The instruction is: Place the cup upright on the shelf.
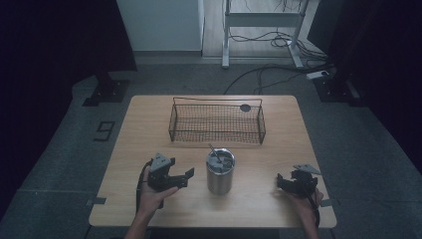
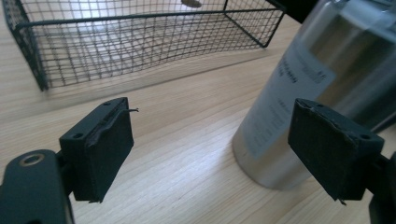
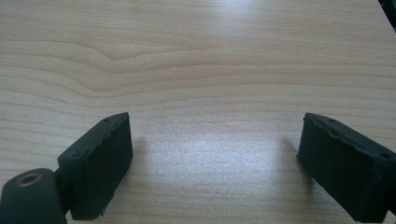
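Observation:
A steel tumbler (image 1: pixel 220 172) stands in the middle of the wooden table (image 1: pixel 149 129), with dark items and a thin handle poking out of its top. My left gripper (image 1: pixel 187 177) is held just left of it, pointing at it, jaws apart. Seen along those jaws, the left gripper (image 2: pixel 210 149) has bare table between its pads, and the tumbler (image 2: pixel 317 88) rises behind the right-hand pad without touching it. My right gripper (image 1: pixel 280 181) rests near the table's front right, and the right gripper (image 3: pixel 215 163) stands open over bare wood.
A black wire basket (image 1: pixel 216 124) sits behind the tumbler at mid table; its mesh wall (image 2: pixel 140 42) shows beyond the left jaws. A small dark disc (image 1: pixel 245 107) lies by the basket's far right corner. Cables and a desk frame (image 1: pixel 261 20) are on the floor beyond.

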